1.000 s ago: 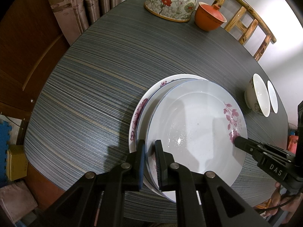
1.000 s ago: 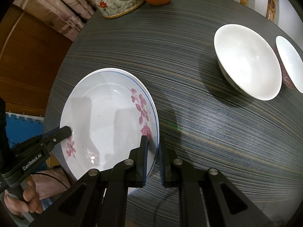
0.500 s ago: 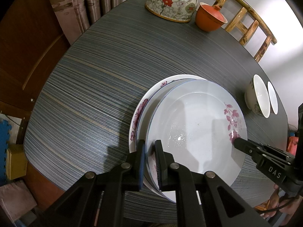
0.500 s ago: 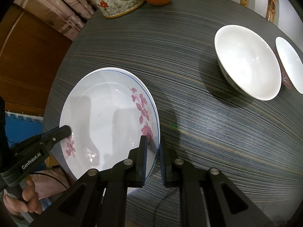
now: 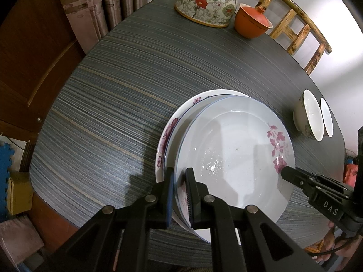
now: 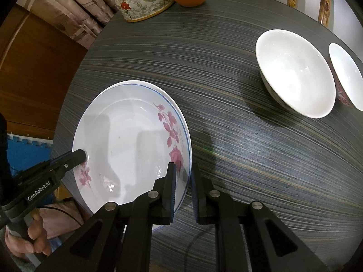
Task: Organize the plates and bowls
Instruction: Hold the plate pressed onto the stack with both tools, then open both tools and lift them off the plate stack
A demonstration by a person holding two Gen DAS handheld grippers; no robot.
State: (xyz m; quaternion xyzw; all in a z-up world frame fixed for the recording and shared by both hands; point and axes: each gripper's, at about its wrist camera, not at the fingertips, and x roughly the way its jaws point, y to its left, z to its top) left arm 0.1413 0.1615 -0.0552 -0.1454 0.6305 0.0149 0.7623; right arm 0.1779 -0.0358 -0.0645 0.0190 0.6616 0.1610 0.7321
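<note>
L gripper (image 5: 180, 176): clamped on near rim of top plate (image 5: 236, 149).
R gripper (image 6: 182, 176): clamped on opposite rim, same plate.
Top plate: over lower plate (image 5: 172, 127), offset, on table (image 5: 113, 90).
Bowls (image 6: 295, 77): two, side by side, well apart from plates.

The bench (image 5: 118, 95) is a dark top with fine grey, blue and tan streaks and rounded corners. At its far edge stand a flowered teapot (image 5: 207, 4) and, just beside it, an orange lidded cup (image 5: 251, 21). Near the front edge lies a white plate with pink flowers (image 5: 172, 127), bearing another plate, and well apart toward the right side two white bowls (image 6: 295, 79) sit close together, the second (image 6: 347, 74) partly cut off.
</note>
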